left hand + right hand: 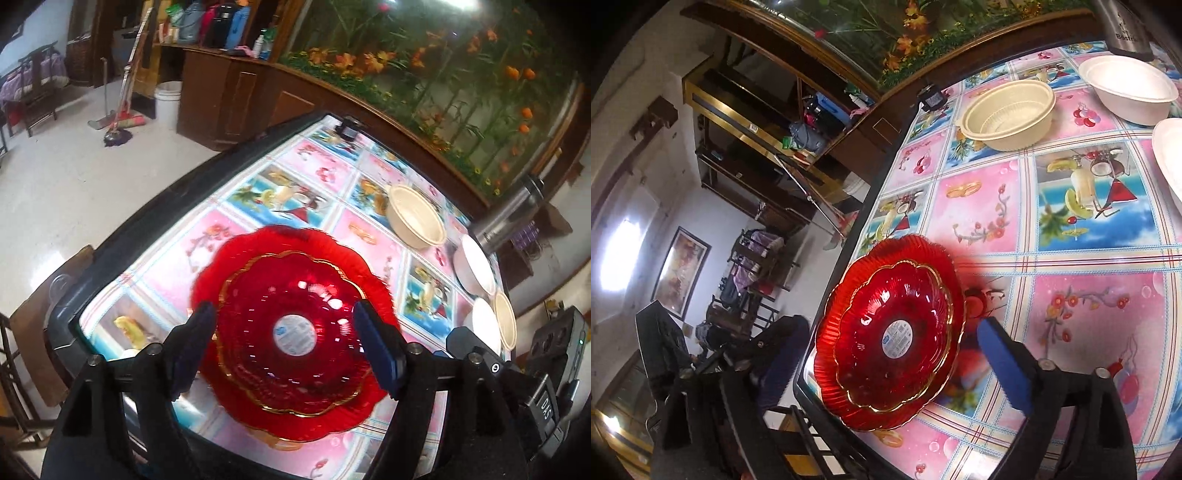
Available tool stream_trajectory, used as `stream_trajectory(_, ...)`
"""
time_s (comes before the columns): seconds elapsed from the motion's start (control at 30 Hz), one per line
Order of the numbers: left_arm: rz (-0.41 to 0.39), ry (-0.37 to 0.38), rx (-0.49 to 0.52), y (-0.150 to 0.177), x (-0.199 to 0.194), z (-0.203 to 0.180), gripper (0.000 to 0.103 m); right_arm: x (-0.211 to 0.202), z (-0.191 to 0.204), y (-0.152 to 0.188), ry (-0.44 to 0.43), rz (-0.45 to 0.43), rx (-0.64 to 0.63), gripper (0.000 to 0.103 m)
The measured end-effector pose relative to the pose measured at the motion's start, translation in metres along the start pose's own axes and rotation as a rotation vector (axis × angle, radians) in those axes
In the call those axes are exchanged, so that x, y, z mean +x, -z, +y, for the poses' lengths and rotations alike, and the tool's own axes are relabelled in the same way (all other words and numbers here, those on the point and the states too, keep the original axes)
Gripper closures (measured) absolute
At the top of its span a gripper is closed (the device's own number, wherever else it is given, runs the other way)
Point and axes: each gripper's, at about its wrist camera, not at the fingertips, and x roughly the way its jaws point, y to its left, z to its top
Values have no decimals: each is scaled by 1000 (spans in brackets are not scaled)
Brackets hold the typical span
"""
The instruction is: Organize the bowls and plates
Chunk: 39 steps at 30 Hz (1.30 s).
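Observation:
Two red glass plates are stacked on the flowered tablecloth (295,177) near the table's edge. The smaller one is a scalloped plate with a gold rim (295,295) (886,306). It lies inside a larger ribbed plate (258,243) (908,251). My left gripper (282,314) is open, one finger on each side above the stack, with no pad on the glass. My right gripper (892,323) is open wide and straddles the same stack without touching it. Further back stand a cream bowl (415,221) (1008,114) and a white bowl (474,266) (1130,88).
A second white bowl (485,325) and a second cream bowl (506,321) sit at the right edge. A steel kettle (506,218) (1123,26) stands behind the bowls. A small black adapter (347,127) (932,98) lies at the far edge. A wooden chair (37,332) stands beside the table.

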Motion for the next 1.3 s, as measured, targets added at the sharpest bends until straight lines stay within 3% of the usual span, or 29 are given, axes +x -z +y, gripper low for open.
stream_trajectory(0.5, 111, 46, 80, -8, 17, -38, 27, -20, -41, -16, -17, -29, 101, 1)
stream_trajectory(0.87, 220, 43, 151, -53, 48, -89, 27, -47, -77, -35, 39, -76, 175, 1)
stream_trajectory(1.07, 251, 40, 146, -82, 76, -125, 27, -51, -87, -60, 36, -82, 210, 1)
stream_trajectory(1.3, 296, -7, 86, -115, 140, -160, 27, -45, -98, -124, 17, -90, 296, 1)
